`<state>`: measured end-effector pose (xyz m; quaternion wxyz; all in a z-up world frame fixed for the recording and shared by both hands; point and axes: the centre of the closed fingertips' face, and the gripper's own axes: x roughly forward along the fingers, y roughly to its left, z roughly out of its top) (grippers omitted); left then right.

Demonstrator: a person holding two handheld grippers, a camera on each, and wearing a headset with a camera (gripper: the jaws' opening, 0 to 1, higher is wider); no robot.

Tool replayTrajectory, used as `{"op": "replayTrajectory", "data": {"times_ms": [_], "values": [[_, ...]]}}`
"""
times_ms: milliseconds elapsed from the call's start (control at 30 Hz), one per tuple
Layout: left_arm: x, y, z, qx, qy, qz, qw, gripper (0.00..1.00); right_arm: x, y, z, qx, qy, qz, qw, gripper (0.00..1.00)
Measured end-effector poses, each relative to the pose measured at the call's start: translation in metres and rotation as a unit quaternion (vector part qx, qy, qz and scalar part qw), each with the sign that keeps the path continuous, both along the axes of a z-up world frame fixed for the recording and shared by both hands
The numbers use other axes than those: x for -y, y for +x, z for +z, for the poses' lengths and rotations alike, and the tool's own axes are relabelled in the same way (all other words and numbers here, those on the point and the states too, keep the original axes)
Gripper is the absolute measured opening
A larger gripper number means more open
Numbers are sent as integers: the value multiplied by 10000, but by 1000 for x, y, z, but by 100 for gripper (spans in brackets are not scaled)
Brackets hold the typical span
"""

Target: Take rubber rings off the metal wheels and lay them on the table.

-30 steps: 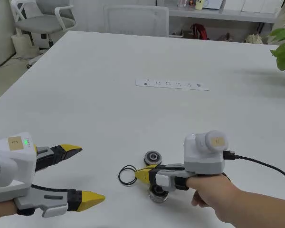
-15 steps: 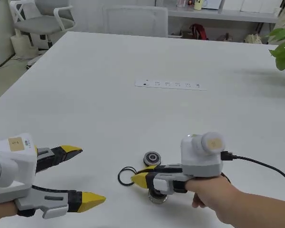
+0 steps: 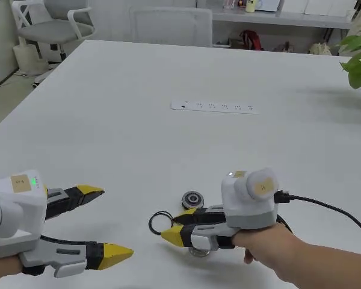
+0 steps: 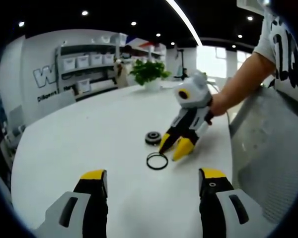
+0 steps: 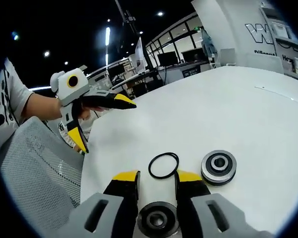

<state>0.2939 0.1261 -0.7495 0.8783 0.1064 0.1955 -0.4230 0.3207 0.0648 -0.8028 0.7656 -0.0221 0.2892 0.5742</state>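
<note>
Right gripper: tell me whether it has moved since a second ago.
Yes. In the head view, judged against the loose rubber ring, the right gripper has slid slightly left and down the picture.

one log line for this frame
left gripper: open, hovering | right gripper: fingers straddle silver metal wheel, grip unclear | black rubber ring: flat on white table | second metal wheel: beside ring
</note>
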Motion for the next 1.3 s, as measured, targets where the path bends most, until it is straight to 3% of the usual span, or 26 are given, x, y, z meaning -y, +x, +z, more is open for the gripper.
{"op": "replayTrajectory", "data": {"times_ms": [233, 800, 1300], "values": [[1, 0, -1, 14, 62, -42, 10000, 76, 1, 0, 1, 266, -133, 133, 9995, 29], [3, 5, 3, 20, 35, -69, 10000, 76, 11, 5, 24, 323, 118, 32, 9994, 31], [5, 20, 14, 106, 68, -134, 9998, 75, 33, 16, 42, 448, 285, -181, 9984, 31]]}}
